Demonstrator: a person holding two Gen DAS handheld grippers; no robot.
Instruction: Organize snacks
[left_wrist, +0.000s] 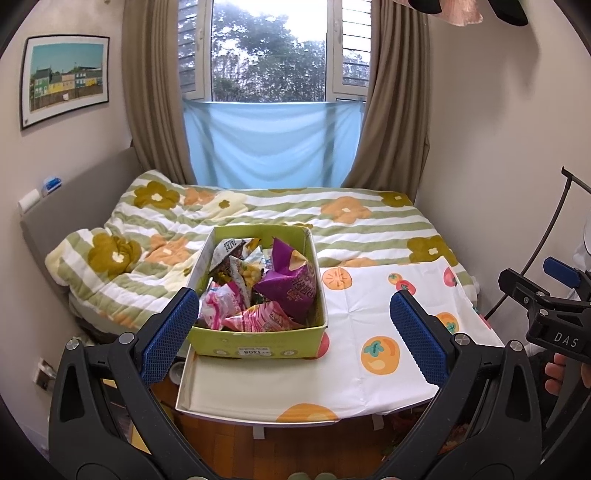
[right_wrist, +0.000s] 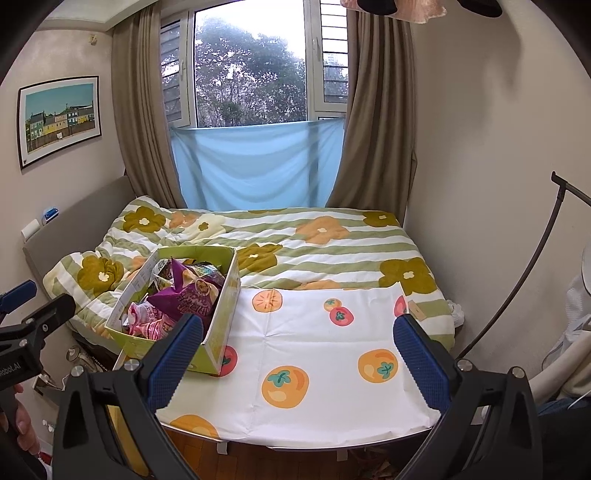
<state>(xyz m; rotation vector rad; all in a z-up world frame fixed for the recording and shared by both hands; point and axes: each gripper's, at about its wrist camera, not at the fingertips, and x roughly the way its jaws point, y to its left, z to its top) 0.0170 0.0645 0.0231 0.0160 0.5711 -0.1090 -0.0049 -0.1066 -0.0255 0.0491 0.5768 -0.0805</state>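
A green cardboard box (left_wrist: 258, 341) full of snack bags stands at the left of a small table covered by a white cloth with orange fruit prints (left_wrist: 373, 321). A purple bag (left_wrist: 291, 284) and pink bags (left_wrist: 255, 319) lie on top. The box also shows in the right wrist view (right_wrist: 218, 332), with its purple bag (right_wrist: 188, 295). My left gripper (left_wrist: 295, 328) is open and empty, held back from the box front. My right gripper (right_wrist: 297, 350) is open and empty, over the cloth (right_wrist: 314, 332) to the right of the box.
A white tray lid (left_wrist: 240, 391) lies under the box at the table's left front. A bed with a flowered striped quilt (left_wrist: 332, 218) runs behind the table, under a curtained window (left_wrist: 269, 51). A black stand (right_wrist: 532, 273) leans at the right wall.
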